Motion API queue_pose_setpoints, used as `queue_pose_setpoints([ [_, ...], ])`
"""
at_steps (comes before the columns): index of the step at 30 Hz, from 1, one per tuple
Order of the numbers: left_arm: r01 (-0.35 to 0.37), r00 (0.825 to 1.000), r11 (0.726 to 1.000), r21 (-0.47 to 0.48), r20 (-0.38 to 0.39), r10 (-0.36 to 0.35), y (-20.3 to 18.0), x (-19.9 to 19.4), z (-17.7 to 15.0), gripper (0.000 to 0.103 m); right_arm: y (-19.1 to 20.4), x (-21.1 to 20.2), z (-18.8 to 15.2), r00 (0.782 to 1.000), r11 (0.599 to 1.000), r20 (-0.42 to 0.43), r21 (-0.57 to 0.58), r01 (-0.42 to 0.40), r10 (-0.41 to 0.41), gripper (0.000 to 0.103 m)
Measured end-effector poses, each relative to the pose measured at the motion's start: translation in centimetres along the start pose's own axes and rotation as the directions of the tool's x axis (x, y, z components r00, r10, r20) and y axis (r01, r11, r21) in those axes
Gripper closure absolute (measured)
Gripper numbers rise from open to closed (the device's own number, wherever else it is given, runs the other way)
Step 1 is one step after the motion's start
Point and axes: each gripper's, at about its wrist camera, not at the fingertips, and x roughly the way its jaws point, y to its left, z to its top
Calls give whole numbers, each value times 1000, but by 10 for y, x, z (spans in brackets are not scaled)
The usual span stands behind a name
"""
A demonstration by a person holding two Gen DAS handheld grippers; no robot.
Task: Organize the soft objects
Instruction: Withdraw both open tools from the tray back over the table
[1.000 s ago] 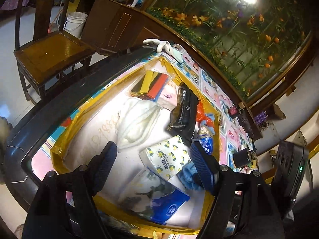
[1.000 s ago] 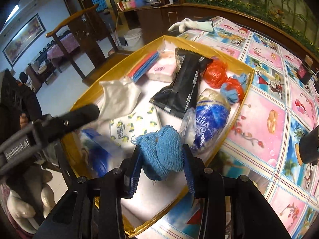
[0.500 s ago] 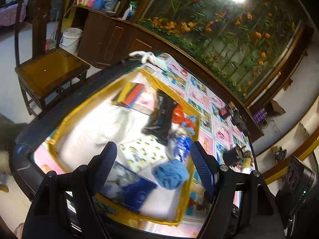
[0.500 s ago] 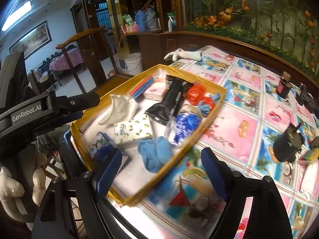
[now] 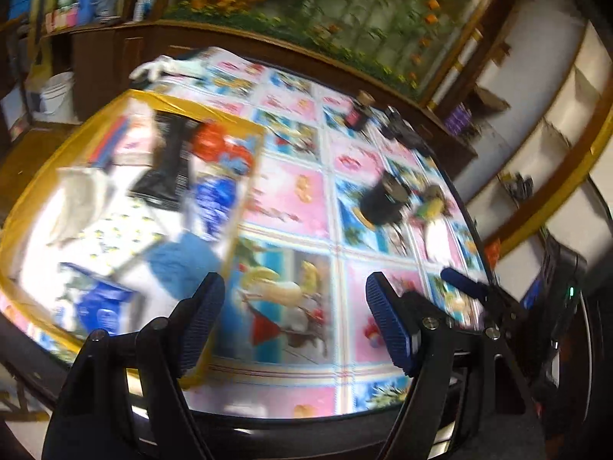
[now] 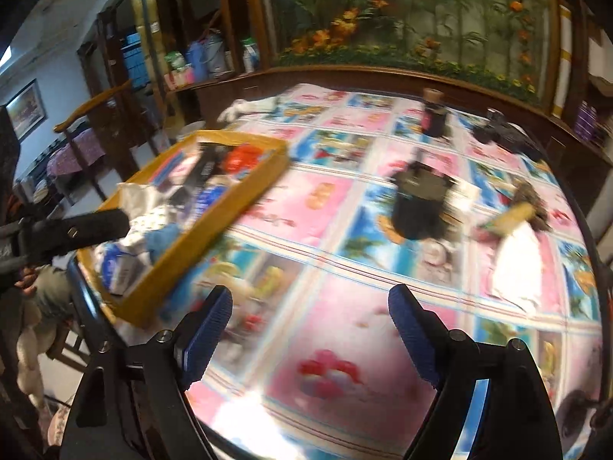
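A yellow tray (image 5: 238, 207) on the left of the table holds soft things: a blue cloth (image 5: 180, 264), a white cloth (image 5: 76, 199), a black packet (image 5: 168, 168), a red bag (image 5: 214, 142) and tissue packs (image 5: 118, 230). My left gripper (image 5: 293, 291) hangs open over the patterned tablecloth just right of the tray's near corner, nothing between its fingers. My right gripper (image 6: 310, 299) is open too, above the cloth-covered table, well right of the tray (image 6: 199, 237). The blue cloth (image 6: 164, 237) lies in the tray. Both views are motion-blurred.
A black cup-like object (image 6: 417, 203), a yellow-green item (image 6: 513, 216) and a white soft piece (image 6: 517, 264) lie at mid-right of the table. Farther back are a dark bottle (image 6: 435, 115) and a white glove (image 6: 245, 107). A wooden chair (image 6: 92, 103) stands beyond the left edge.
The right gripper opened and left the blue cloth lying in the tray. Both grippers then swung right, away from the tray and out over the tablecloth.
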Motion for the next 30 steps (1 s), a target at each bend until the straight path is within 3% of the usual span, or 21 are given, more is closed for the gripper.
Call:
queue_pose_setpoints([
  [5, 31, 995, 998, 46, -95, -27, -24, 27, -16, 27, -27, -7, -20, 997, 996, -14, 38, 76, -75, 18],
  [8, 24, 988, 999, 39, -151, -18, -26, 38, -14, 27, -31, 3, -23, 997, 996, -73, 80, 30, -24, 20],
  [10, 27, 991, 999, 42, -135, -21, -31, 29, 0, 27, -39, 10, -2, 993, 991, -110, 129, -30, 44, 22],
  [13, 30, 999, 997, 68, -29, -28, -39, 5, 19, 26, -71, -16, 50, 999, 976, 12, 212, -49, 48, 19],
  [14, 25, 1000, 997, 80, -6, -25, -42, 2, 21, 18, -82, -29, 62, 997, 970, 67, 240, -42, 27, 13],
  [15, 23, 1000, 996, 86, -1, -23, -43, 4, 21, 17, -92, -40, 69, 994, 963, 108, 268, -40, 11, 7],
  [18, 51, 995, 994, 93, -95, -43, -45, 36, 9, 17, -117, -49, 64, 984, 947, 162, 322, 15, -71, 6],
  [20, 58, 987, 995, 76, -154, -46, -44, 59, 1, 17, -129, -35, 53, 983, 936, 105, 336, 108, -151, 6],
  [22, 66, 980, 995, 70, -191, -52, -47, 78, -4, 17, -142, -17, 40, 983, 920, 43, 360, 153, -180, 7],
  [25, 41, 982, 991, 125, -188, -17, -55, 91, -7, 17, -160, 3, 34, 983, 893, -14, 415, 174, -186, 16],
  [28, -2, 982, 982, 187, -185, 37, -62, 104, -11, 17, -182, 16, 49, 981, 866, -28, 466, 183, -192, 27],
  [30, 5, 977, 984, 179, -213, 34, -59, 113, -15, 17, -190, 25, 61, 983, 850, -31, 497, 174, -182, 31],
])
